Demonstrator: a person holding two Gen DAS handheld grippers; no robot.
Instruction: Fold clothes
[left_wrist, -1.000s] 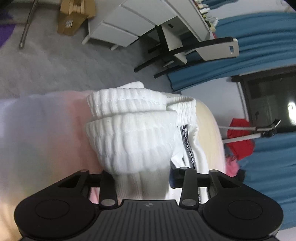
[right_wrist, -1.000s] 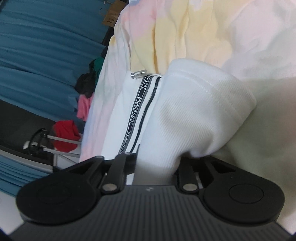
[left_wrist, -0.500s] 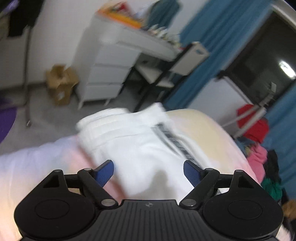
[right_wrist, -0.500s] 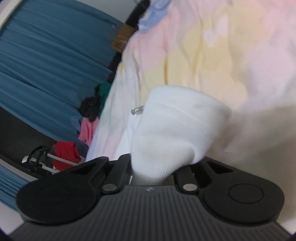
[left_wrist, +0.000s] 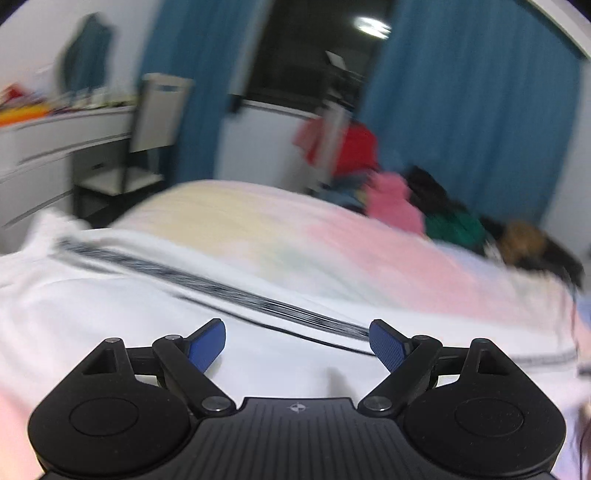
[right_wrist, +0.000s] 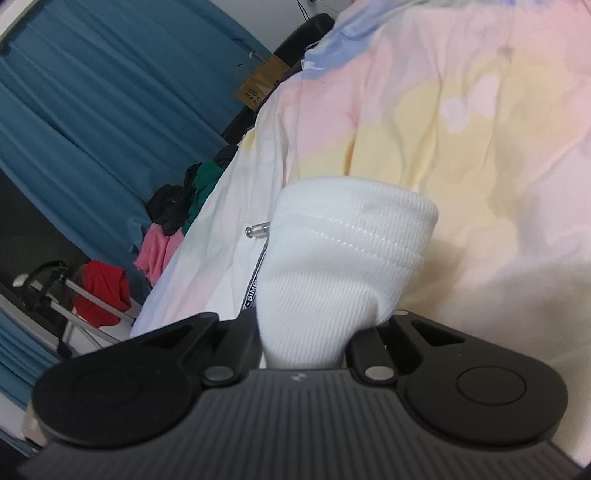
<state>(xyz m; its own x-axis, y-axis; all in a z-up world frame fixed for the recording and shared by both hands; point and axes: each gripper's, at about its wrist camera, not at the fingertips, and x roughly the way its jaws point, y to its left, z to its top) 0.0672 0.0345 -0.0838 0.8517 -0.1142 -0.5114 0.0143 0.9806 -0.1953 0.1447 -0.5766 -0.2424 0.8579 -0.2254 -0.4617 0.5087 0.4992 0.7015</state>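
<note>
The left tongs (left_wrist: 297, 341) stand wide and are still spreading, their blue pads (left_wrist: 207, 341) bare, with nothing between them; they hover just above the white garment (left_wrist: 110, 325), which lies spread on the bed (left_wrist: 388, 243). The right tongs (right_wrist: 303, 332) are pinched narrow on the garment's ribbed cuff (right_wrist: 347, 251), which bulges up out of the jaws in a thick wad, clear of the pastel bedcover. A black-and-white printed tape (left_wrist: 236, 291) runs along the cloth as a side stripe, and a small metal cord tip (right_wrist: 256, 230) pokes out beside the cuff. By the look of it the fold is under way but not finished: one end is let go and lying on the bed, the other is gripped and raised, and the cloth I can see is not yet a neat packet; the left view is too blurred to judge its creases. Laying that cuff down and squaring the piece seems to be what is left. Count: two tongs, one white garment in hand, one bed. Beyond the bed's far edge sits a heap of other clothes (left_wrist: 436, 214), pink, green, black and red at least, apparently unfolded; I cannot count them exactly. Blue curtains (left_wrist: 469, 110) hang behind.
</note>
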